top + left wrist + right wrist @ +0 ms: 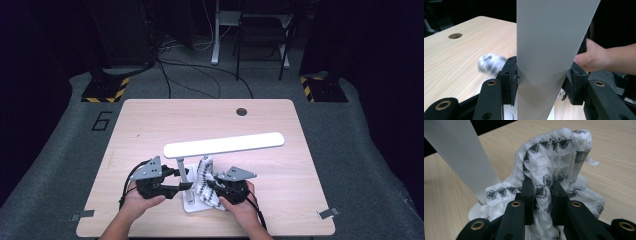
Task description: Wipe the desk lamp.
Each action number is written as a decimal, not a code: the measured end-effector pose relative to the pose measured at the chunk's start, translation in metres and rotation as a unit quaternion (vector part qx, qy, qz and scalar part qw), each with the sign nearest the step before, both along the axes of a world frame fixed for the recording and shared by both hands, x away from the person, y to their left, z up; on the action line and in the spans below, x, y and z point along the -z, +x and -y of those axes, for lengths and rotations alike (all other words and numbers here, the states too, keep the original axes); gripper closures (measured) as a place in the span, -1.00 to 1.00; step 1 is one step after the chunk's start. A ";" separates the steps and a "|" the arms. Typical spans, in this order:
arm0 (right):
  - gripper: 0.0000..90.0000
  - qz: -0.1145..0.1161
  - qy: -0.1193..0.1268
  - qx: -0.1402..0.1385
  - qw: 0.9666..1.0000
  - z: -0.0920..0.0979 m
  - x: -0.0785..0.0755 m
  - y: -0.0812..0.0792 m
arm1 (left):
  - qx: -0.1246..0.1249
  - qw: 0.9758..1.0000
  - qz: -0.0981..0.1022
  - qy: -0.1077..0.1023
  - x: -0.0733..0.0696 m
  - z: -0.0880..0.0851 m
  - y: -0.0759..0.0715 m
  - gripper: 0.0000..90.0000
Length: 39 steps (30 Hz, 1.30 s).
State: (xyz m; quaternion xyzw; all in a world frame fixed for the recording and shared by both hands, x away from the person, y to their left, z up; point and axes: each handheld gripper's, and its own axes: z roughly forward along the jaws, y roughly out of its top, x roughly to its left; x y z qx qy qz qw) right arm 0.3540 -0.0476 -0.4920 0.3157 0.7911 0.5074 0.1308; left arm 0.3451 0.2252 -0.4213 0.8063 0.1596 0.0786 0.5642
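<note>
A: Any readable text?
B: Just a "6" [102, 120] marked on the grey floor mat, left of the table [150, 120]. Nothing on the lamp or the cloth.

A: The lamp?
B: White desk lamp [224, 144]: long flat lit bar head, slim upright post, flat white base near the table's near edge, roughly centre.

A: Left gripper?
B: Left gripper [184, 180] clamps the lamp post [549, 50], pads pressed on either side, jaws level. Post is plain matte white.

A: Right gripper?
B: Right gripper [543, 195] pinches a fold of the cloth [554, 160]. No earlier shot to compare, so I call it gripping: fabric is squeezed between both pads.

A: The cloth?
B: White crinkled weave with dark grey zigzag/triangle bands. Bunched up, rising above the jaws, lower part lying on the lamp base [475, 211] just right of the post.

A: Table?
B: Light wood top, round cable hole [242, 111] far right of centre.
</note>
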 end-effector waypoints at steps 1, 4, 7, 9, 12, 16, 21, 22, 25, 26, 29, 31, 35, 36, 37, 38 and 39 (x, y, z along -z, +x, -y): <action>0.70 -0.007 -0.010 -0.003 1.000 -0.002 0.001 0.000 | 0.000 1.000 -0.001 -0.001 0.000 0.000 0.000 0.15; 0.69 -0.026 -0.034 -0.013 0.999 -0.007 0.009 0.002 | 0.001 1.000 -0.006 -0.004 0.000 -0.001 0.000 0.15; 0.68 -0.039 -0.057 -0.014 0.997 -0.011 0.017 0.005 | 0.001 1.000 -0.011 -0.003 0.000 -0.001 0.001 0.14; 0.67 -0.048 -0.070 -0.015 0.996 -0.013 0.022 0.005 | 0.004 1.000 -0.014 0.001 -0.001 -0.001 0.001 0.13; 0.67 -0.048 -0.073 -0.015 0.996 -0.014 0.022 0.005 | 0.002 1.000 -0.024 0.001 -0.003 -0.001 0.002 0.12; 0.67 -0.054 -0.063 -0.008 0.997 -0.014 0.024 0.004 | 0.002 0.999 -0.035 0.015 -0.011 0.001 0.003 0.09; 0.67 -0.049 -0.063 -0.008 0.997 -0.014 0.024 0.004 | 0.003 0.999 -0.038 0.028 -0.026 0.002 0.004 0.08; 0.67 -0.047 -0.064 -0.009 0.997 -0.014 0.025 0.004 | 0.003 0.999 -0.042 0.016 -0.030 0.002 0.004 0.08; 0.67 -0.051 -0.059 -0.006 0.997 -0.014 0.025 0.004 | 0.006 0.999 -0.047 0.007 -0.047 -0.003 0.004 0.05; 0.67 -0.051 -0.058 -0.006 0.997 -0.014 0.025 0.004 | 0.005 0.999 -0.040 0.026 -0.053 -0.001 0.003 0.05; 0.67 -0.053 -0.056 -0.004 0.997 -0.014 0.025 0.004 | 0.008 0.999 -0.041 0.024 -0.067 0.002 0.000 0.04; 0.68 -0.056 -0.054 -0.002 0.997 -0.014 0.025 0.003 | 0.006 0.999 -0.037 0.018 -0.076 0.001 -0.001 0.01; 0.68 -0.048 -0.060 -0.010 0.997 -0.012 0.026 0.005 | 0.008 0.999 -0.034 0.009 -0.095 0.000 -0.001 0.01; 0.68 -0.053 -0.057 -0.007 0.997 -0.013 0.026 0.004 | 0.006 0.999 -0.031 0.012 -0.099 0.000 -0.001 0.02; 0.68 -0.054 -0.057 -0.007 0.997 -0.013 0.026 0.004 | 0.004 0.999 -0.029 0.013 -0.102 0.001 -0.002 0.03; 0.68 -0.054 -0.056 -0.006 0.997 -0.013 0.026 0.004 | 0.004 0.999 -0.028 0.015 -0.105 0.001 -0.002 0.03; 0.68 -0.054 -0.056 -0.007 0.997 -0.013 0.026 0.004 | 0.005 0.999 -0.027 0.016 -0.107 0.002 -0.002 0.03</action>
